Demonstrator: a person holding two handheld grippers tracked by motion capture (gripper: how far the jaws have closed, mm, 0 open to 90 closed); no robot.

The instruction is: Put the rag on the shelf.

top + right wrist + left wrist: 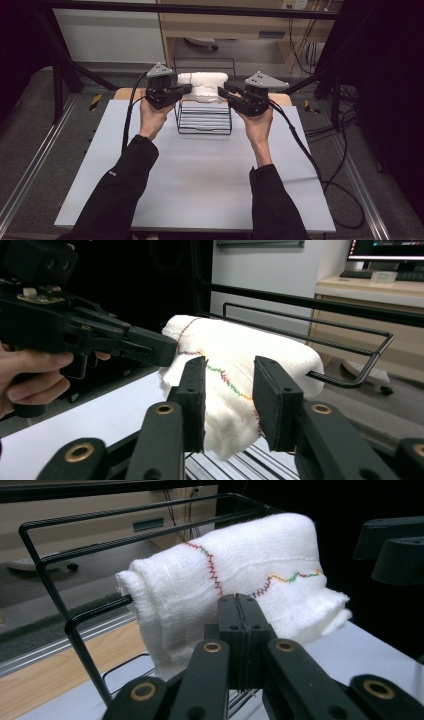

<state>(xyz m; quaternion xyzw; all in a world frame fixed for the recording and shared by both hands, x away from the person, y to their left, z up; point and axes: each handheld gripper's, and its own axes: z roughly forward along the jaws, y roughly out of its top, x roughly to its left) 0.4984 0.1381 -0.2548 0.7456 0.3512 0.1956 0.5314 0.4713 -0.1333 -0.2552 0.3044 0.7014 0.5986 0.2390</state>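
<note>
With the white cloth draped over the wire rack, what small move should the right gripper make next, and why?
Probably ease the right gripper forward and close it on the near hanging edge of the white cloth. Its jaws stand open with the cloth just beyond them, while the left gripper is shut against the cloth's other end on the wire rack. Then both ends would be held.

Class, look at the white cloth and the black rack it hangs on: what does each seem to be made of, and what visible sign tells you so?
White cloth: looks like soft woven cotton gauze, matte; an open weave, fuzzy edges and coloured zigzag stitching show. Black rack: seems to be bent metal wire with a glossy black coating; thin rods, smooth bends and highlights suggest it, though plastic coating or paint cannot be told apart.
</note>
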